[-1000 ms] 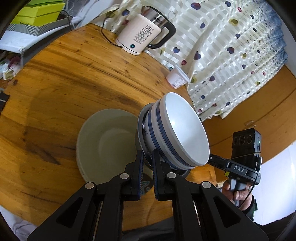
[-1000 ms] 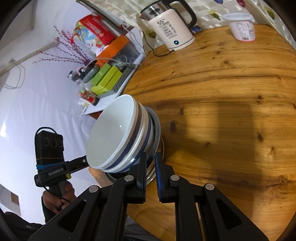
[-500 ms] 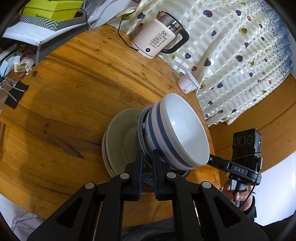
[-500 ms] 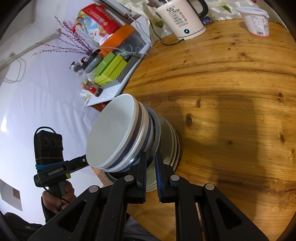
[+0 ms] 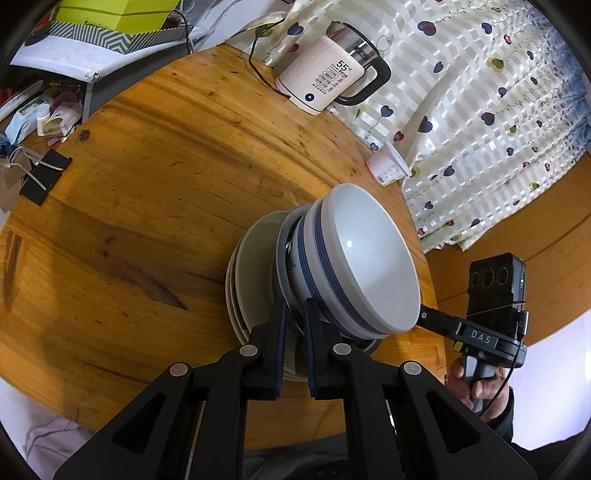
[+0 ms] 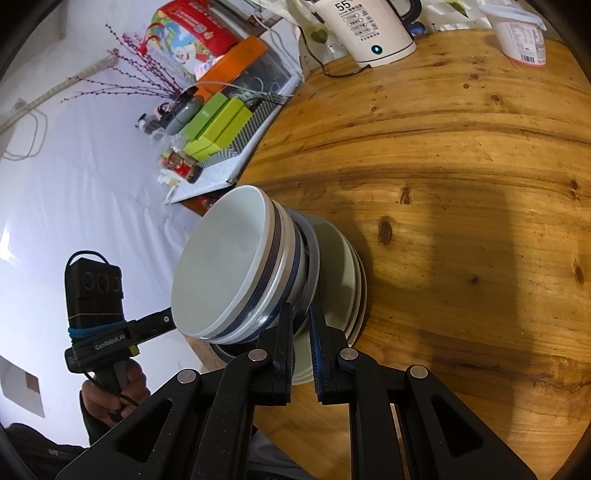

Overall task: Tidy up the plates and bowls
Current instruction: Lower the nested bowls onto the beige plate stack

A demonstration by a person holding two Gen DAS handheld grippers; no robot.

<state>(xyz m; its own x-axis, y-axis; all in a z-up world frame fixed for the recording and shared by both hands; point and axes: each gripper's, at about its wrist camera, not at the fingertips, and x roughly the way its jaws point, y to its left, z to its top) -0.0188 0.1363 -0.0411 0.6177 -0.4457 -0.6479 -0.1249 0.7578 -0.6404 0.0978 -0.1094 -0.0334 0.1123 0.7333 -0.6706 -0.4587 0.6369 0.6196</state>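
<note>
Both grippers pinch the rim of a grey plate (image 5: pixel 286 291) (image 6: pixel 313 266) that carries a stack of white bowls with blue bands (image 5: pixel 369 258) (image 6: pixel 229 266). My left gripper (image 5: pixel 294 317) is shut on one side of the plate's rim, my right gripper (image 6: pixel 301 321) on the opposite side. The plate sits right over a stack of pale plates (image 5: pixel 251 266) (image 6: pixel 343 273) on the round wooden table (image 5: pixel 129 184); I cannot tell whether they touch. Each gripper shows in the other's view.
A white electric kettle (image 5: pixel 325 85) (image 6: pixel 365 29) with its cord stands at the table's far edge, a yogurt cup (image 5: pixel 388 168) (image 6: pixel 521 35) beside it. A binder clip (image 5: pixel 40 173) lies at the left edge. Boxes and clutter (image 6: pixel 218 129) sit on a side shelf. A patterned curtain (image 5: pixel 480 110) hangs behind.
Both grippers have carried the plate with the bowls back toward the table's near edge and down over the pale plate stack, which now lies directly beneath it.
</note>
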